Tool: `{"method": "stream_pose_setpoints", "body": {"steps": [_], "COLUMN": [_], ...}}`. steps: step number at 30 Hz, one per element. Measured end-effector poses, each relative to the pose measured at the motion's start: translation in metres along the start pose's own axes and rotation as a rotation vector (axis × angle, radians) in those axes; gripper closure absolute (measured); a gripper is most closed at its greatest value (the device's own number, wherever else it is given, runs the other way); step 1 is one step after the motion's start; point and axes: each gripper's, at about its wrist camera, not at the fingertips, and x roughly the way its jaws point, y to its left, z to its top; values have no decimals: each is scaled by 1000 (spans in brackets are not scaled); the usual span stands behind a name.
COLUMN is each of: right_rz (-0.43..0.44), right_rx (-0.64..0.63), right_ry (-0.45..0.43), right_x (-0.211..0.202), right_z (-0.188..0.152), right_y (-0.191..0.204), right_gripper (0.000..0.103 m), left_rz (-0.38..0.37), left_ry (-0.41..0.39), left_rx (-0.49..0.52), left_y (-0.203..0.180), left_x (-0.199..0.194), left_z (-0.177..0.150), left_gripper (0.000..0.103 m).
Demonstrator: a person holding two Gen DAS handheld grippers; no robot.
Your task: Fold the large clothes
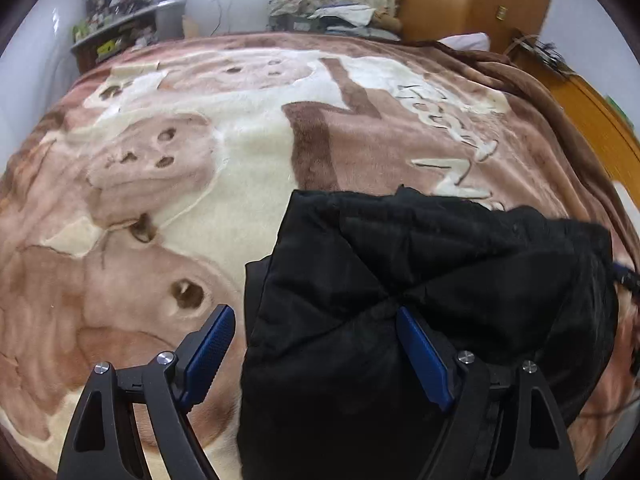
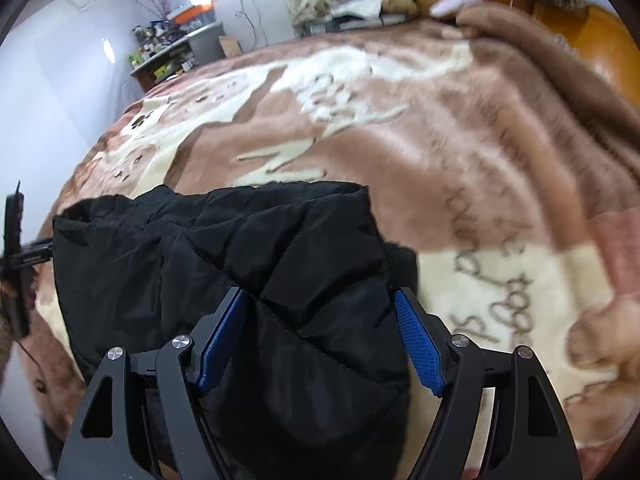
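A black padded jacket [image 1: 420,304] lies bunched on the brown-and-cream blanket [image 1: 248,152] of the bed, toward five o'clock in the left wrist view and seven o'clock in the right. The left tongs [image 1: 316,356] stand spread wide, the jacket's edge between the blue pads, not pinched. The right tongs [image 2: 320,344] are likewise spread, with jacket folds between them and nothing clamped.

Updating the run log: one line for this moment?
stage: fold | item: black padded jacket bunched on blanket | left gripper: open, straddling edge | right gripper: open over jacket
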Motion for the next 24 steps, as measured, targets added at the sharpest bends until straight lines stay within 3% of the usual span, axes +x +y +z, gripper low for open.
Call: {"method": "stream_pose_setpoints", "body": {"steps": [1, 2, 4, 5, 8, 10, 14, 17, 21, 24], "right_rz": [1, -1, 5, -8, -38, -49, -161, -190, -251, -304], "right_rx": [21, 40, 49, 41, 53, 71, 20, 50, 12, -36], "right_ry": [-5, -21, -44, -55, -146, -157, -17, 96, 185, 228], "right_x": [1, 1, -2, -5, -22, -20, 24, 52, 75, 89], "right_z": [1, 2, 1, 1, 3, 10, 19, 20, 18, 14], "right_y": [-3, -5, -6, -5, -6, -7, 1, -6, -4, 3], "right_gripper": [47, 57, 81, 84, 85, 85, 84, 83, 81, 80], "left_rz": [-17, -17, 42, 43, 27, 57, 139, 156, 196, 203], "left_ry": [27, 37, 15, -5, -68, -71, 16, 57, 89, 99], "left_rx": [-19, -23, -1, -3, -54, -51, 6, 6, 61, 41], "left_y": [0, 0, -3, -3, 3, 2, -8, -11, -20, -20], "left_x": [6, 9, 9, 5, -6, -1, 39, 56, 71, 78], "left_z": [2, 3, 6, 8, 15, 21, 21, 21, 20, 20], "left_gripper": [38, 45, 74, 76, 79, 79, 78, 78, 77, 77]}}
